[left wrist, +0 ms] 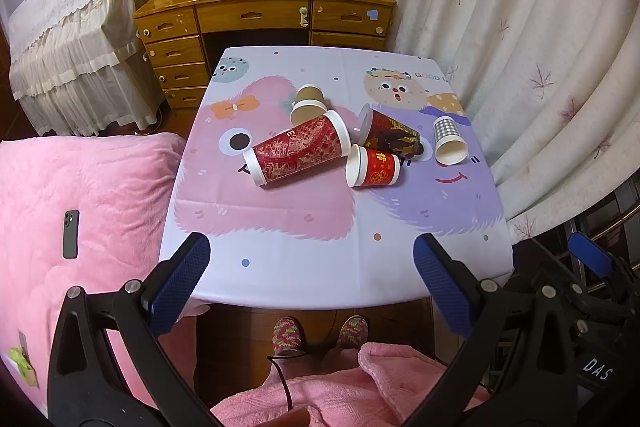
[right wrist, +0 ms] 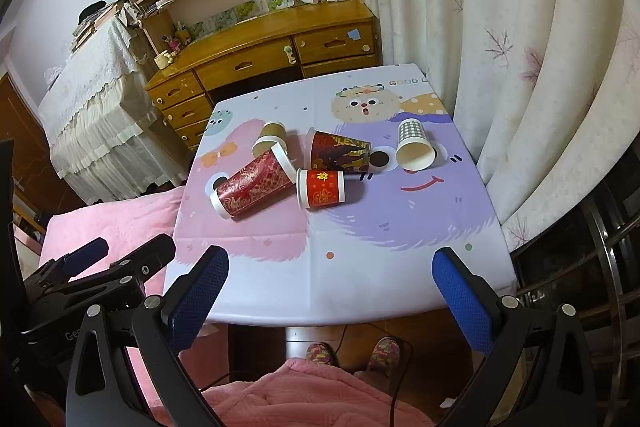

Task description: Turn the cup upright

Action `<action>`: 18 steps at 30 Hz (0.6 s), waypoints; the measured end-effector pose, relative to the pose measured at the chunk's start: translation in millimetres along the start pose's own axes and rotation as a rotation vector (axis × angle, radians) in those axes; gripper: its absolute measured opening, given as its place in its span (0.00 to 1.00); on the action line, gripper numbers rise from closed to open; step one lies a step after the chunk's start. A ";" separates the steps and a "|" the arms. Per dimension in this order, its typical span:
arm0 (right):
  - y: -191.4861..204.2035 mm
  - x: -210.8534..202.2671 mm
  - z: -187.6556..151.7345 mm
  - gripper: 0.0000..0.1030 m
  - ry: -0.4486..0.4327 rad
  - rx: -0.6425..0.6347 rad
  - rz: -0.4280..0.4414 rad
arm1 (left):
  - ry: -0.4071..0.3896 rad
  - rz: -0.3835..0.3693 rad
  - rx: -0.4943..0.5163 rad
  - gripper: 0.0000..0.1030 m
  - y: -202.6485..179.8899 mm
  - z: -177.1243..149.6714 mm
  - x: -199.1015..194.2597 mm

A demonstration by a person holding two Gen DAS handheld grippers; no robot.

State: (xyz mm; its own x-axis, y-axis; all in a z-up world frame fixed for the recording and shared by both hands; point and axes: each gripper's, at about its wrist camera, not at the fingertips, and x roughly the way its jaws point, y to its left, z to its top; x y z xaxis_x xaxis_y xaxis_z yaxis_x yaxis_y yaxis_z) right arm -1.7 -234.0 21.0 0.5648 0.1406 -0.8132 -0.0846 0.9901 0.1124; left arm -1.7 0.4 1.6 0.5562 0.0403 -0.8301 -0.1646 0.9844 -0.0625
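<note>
Several paper cups lie on their sides on the cartoon-print table [left wrist: 320, 267]: a tall red patterned cup [left wrist: 300, 151] [right wrist: 254, 189], a small red cup [left wrist: 374, 167] [right wrist: 322, 189], a dark printed cup [left wrist: 390, 133] [right wrist: 340, 151], a brown cup [left wrist: 307, 103] [right wrist: 270, 139] and a checked white cup [left wrist: 450, 141] [right wrist: 415, 145]. My left gripper [left wrist: 312, 259] is open and empty above the table's near edge. My right gripper [right wrist: 330, 275] is open and empty, also above the near edge. Both are well short of the cups.
A pink bed [left wrist: 80, 195] with a phone [left wrist: 71, 234] lies left of the table. A wooden desk [left wrist: 264, 7] stands behind it and a curtain [left wrist: 520, 67] hangs on the right. The left gripper's body [right wrist: 80, 267] shows at the right view's left.
</note>
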 end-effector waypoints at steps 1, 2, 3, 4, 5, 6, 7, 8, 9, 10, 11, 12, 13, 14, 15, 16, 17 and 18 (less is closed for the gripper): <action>0.4 0.3 0.0 1.00 0.000 -0.001 0.000 | 0.001 0.000 0.000 0.97 0.3 0.0 0.1; -0.2 1.6 0.9 1.00 0.001 -0.001 -0.001 | 0.001 0.002 -0.001 0.97 0.9 -0.4 -0.1; -0.4 1.2 0.7 1.00 0.002 -0.003 0.000 | 0.003 0.006 -0.004 0.97 -2.2 1.3 2.2; -2.2 1.1 0.8 1.00 0.002 -0.004 0.000 | 0.002 0.008 -0.004 0.97 -2.0 1.1 2.1; -2.4 1.1 0.5 1.00 0.002 -0.004 0.001 | 0.002 0.011 -0.006 0.97 -2.5 1.6 3.4; -1.6 1.5 0.5 1.00 0.003 -0.004 0.001 | 0.002 0.012 -0.007 0.97 -2.3 1.2 3.6; -1.5 1.4 0.2 1.00 0.004 -0.004 0.002 | 0.002 0.012 -0.007 0.97 -2.0 0.7 3.2; -0.3 1.1 0.7 1.00 0.006 -0.005 0.003 | 0.002 0.014 -0.008 0.97 -1.7 0.4 3.3; -0.5 0.8 0.5 1.00 0.006 -0.006 0.003 | 0.003 0.016 -0.009 0.97 -1.4 0.0 3.4; 2.5 9.8 6.4 1.00 0.009 -0.013 0.004 | 0.003 0.017 -0.011 0.97 -0.8 -0.4 3.4; 3.0 10.0 6.1 1.00 0.009 -0.013 0.005 | 0.003 0.019 -0.013 0.97 -0.6 -0.8 3.6; 3.2 10.5 6.3 1.00 0.011 -0.013 0.006 | 0.003 0.021 -0.014 0.97 -0.3 -1.6 3.6; 3.7 11.0 6.0 1.00 0.012 -0.015 0.007 | 0.003 0.023 -0.015 0.97 -0.1 -2.2 3.6; 4.2 11.2 5.8 1.00 0.012 -0.016 0.007 | 0.003 0.024 -0.017 0.97 0.4 -2.8 3.2; 4.7 11.4 5.8 1.00 0.013 -0.017 0.007 | 0.005 0.025 -0.018 0.97 0.7 -3.4 3.3; 5.4 10.5 4.6 1.00 0.012 -0.018 0.007 | 0.006 0.026 -0.019 0.97 0.6 -3.5 3.9; 6.5 9.6 3.3 1.00 0.012 -0.019 0.008 | 0.006 0.027 -0.020 0.97 1.1 -3.6 3.6; 7.1 9.7 2.4 1.00 0.012 -0.020 0.009 | 0.005 0.027 -0.021 0.97 1.3 -4.2 3.5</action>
State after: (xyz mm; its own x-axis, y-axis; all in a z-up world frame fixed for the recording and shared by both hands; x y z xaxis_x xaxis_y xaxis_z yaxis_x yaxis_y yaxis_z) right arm 5.1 -225.6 15.3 0.5538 0.1496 -0.8191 -0.1058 0.9884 0.1089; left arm -3.4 1.1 -3.7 0.5470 0.0656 -0.8346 -0.1967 0.9791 -0.0519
